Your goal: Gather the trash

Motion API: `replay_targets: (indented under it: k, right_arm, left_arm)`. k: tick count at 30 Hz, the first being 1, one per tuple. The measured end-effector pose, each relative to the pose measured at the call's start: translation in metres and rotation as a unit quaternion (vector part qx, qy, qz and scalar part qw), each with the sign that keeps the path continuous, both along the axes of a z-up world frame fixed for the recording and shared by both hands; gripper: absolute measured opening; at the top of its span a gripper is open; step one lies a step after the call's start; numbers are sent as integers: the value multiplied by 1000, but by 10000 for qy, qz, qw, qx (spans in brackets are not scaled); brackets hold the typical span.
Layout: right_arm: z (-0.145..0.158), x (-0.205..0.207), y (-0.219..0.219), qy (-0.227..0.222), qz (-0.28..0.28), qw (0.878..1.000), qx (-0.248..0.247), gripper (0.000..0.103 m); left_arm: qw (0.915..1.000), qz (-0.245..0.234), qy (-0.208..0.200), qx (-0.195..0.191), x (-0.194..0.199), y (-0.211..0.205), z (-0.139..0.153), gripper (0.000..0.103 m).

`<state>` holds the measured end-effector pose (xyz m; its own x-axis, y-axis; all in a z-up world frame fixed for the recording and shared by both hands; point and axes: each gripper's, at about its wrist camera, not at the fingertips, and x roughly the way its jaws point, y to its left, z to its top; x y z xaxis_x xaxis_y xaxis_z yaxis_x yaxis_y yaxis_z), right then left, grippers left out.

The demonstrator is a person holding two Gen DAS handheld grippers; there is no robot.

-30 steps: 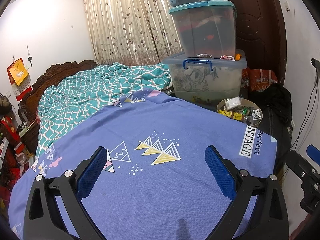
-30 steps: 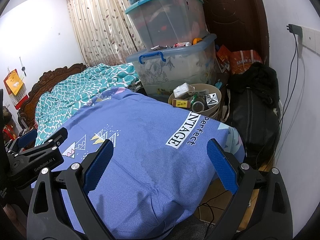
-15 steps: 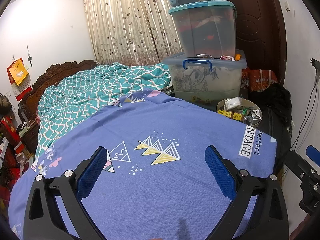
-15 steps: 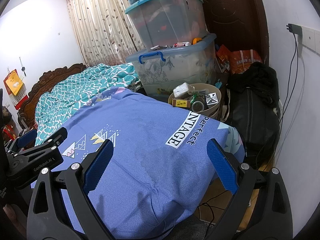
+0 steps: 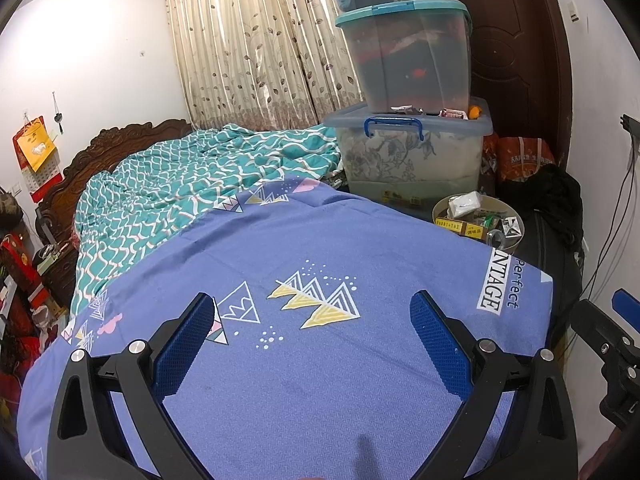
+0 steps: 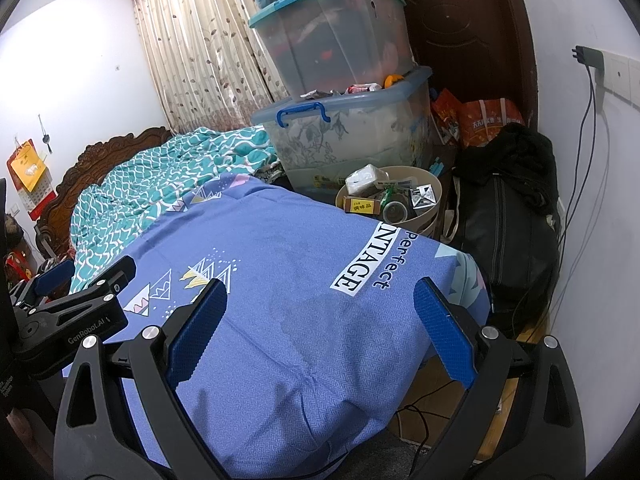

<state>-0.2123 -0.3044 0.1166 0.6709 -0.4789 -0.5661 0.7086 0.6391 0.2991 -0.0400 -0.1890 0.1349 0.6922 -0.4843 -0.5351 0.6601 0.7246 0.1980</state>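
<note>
A beige round bin (image 6: 434, 194) (image 5: 438, 208) stands past the far corner of the bed, full of trash: a white tissue pack (image 6: 362, 178) (image 5: 464, 204), a yellow carton (image 6: 362, 205), a tape roll (image 6: 394, 212). My left gripper (image 5: 312, 340) hovers open over the blue bedsheet (image 5: 320, 400), nothing between its blue pads. Over the sheet's near right corner my right gripper (image 6: 320, 328) is open and holds nothing. In the right wrist view the left gripper (image 6: 80, 312) shows at the left edge.
Stacked clear storage boxes (image 5: 412, 148) stand behind the bin, small wrappers lying on the lower lid (image 6: 360, 89). A black bag (image 6: 508, 224) sits right of the bin. Cables (image 6: 592, 160) hang down the right wall. A teal quilt (image 5: 180, 188) covers the bed's far half.
</note>
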Motion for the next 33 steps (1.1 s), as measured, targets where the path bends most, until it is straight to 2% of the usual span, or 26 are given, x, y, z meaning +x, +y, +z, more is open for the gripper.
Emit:
replay_targets:
  k: [33]
  right_arm:
    - [-3,-3,-2,-18,-33,10000,5,94]
  left_arm:
    - [9996,-244,135,-5,3,0,-2,94]
